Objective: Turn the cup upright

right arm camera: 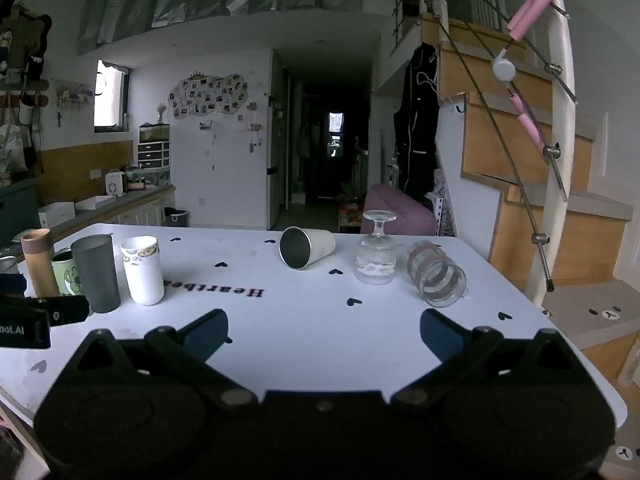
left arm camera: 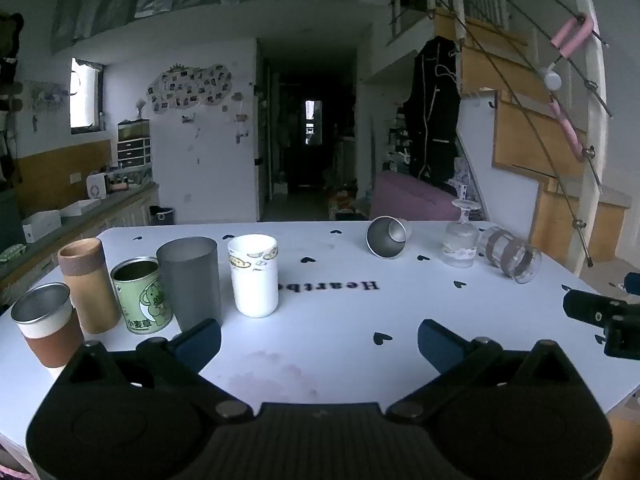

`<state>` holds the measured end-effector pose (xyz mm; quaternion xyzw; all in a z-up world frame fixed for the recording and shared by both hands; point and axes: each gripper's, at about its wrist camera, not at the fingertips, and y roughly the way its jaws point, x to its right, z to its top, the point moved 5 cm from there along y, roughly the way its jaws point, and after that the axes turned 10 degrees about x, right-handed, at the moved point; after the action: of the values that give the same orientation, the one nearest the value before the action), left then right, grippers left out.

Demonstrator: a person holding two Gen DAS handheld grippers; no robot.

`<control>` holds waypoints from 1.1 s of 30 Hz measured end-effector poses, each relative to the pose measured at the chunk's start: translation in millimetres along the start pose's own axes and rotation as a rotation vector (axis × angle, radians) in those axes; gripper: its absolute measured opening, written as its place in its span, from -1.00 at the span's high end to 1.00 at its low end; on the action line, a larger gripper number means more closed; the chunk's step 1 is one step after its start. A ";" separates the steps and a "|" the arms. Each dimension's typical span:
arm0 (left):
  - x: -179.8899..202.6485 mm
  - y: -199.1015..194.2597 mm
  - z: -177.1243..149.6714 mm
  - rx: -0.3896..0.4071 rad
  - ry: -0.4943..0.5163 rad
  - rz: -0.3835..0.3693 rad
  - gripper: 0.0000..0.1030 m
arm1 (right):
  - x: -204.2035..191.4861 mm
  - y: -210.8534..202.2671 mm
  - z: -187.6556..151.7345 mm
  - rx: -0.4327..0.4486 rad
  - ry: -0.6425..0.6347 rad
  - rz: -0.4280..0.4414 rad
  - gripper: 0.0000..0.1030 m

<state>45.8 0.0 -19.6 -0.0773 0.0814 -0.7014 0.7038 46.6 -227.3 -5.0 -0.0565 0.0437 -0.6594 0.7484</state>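
Both the left gripper (left arm camera: 319, 340) and right gripper (right arm camera: 324, 332) hang spread and empty, near the toppled metal cup (right arm camera: 306, 247) on the table (right arm camera: 304, 320).

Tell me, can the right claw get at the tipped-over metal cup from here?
Probably yes. The right claw is open and empty, and only bare table lies between it and the metal cup. The upside-down wine glass stands apart to the cup's right.
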 end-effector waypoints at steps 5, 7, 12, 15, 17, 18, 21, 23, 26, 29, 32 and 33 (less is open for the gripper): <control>0.1 0.1 -0.1 -0.003 -0.001 0.000 -1.00 | 0.0 0.0 -0.1 -0.002 0.001 -0.001 -1.00; 0.1 0.1 -0.1 -0.003 -0.001 0.000 -1.00 | 0.0 -0.1 -0.1 -0.001 0.001 -0.001 -1.00; 0.0 0.1 -0.1 -0.003 -0.001 -0.001 -1.00 | -0.1 -0.1 0.0 -0.002 0.002 0.000 -1.00; 0.0 0.1 -0.2 -0.003 -0.001 0.000 -1.00 | 0.0 0.0 -0.2 -0.002 0.003 0.000 -1.00; 0.0 0.0 -0.1 -0.004 -0.002 -0.001 -1.00 | 0.0 0.0 -0.2 -0.003 0.004 0.000 -1.00; 0.1 -0.1 -0.1 -0.003 -0.001 -0.001 -1.00 | -0.1 0.0 -0.2 -0.003 0.003 0.001 -1.00; 0.0 0.1 -0.2 -0.004 -0.002 -0.001 -1.00 | 0.2 -0.1 -0.1 -0.003 0.003 0.001 -1.00; 0.0 0.1 -0.1 -0.004 -0.001 -0.001 -1.00 | 0.4 -0.2 -0.2 -0.003 0.004 0.000 -1.00; -0.1 0.1 -0.2 -0.004 -0.001 -0.001 -1.00 | 0.7 -0.3 -0.4 -0.004 0.005 -0.002 -1.00; 0.0 0.1 -0.2 -0.005 -0.001 0.000 -1.00 | 0.9 -0.6 -0.3 -0.004 0.005 -0.001 -1.00; 0.0 0.1 -0.2 -0.005 -0.001 0.000 -1.00 | 0.8 -0.4 -0.4 -0.004 0.005 0.000 -1.00; 0.0 0.1 -0.2 -0.005 -0.001 0.000 -1.00 | 0.9 -0.3 -0.5 -0.003 0.005 0.000 -1.00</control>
<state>45.8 -0.1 -19.8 -0.0794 0.0826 -0.7013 0.7036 46.3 -228.2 -5.5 -0.0560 0.0468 -0.6594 0.7482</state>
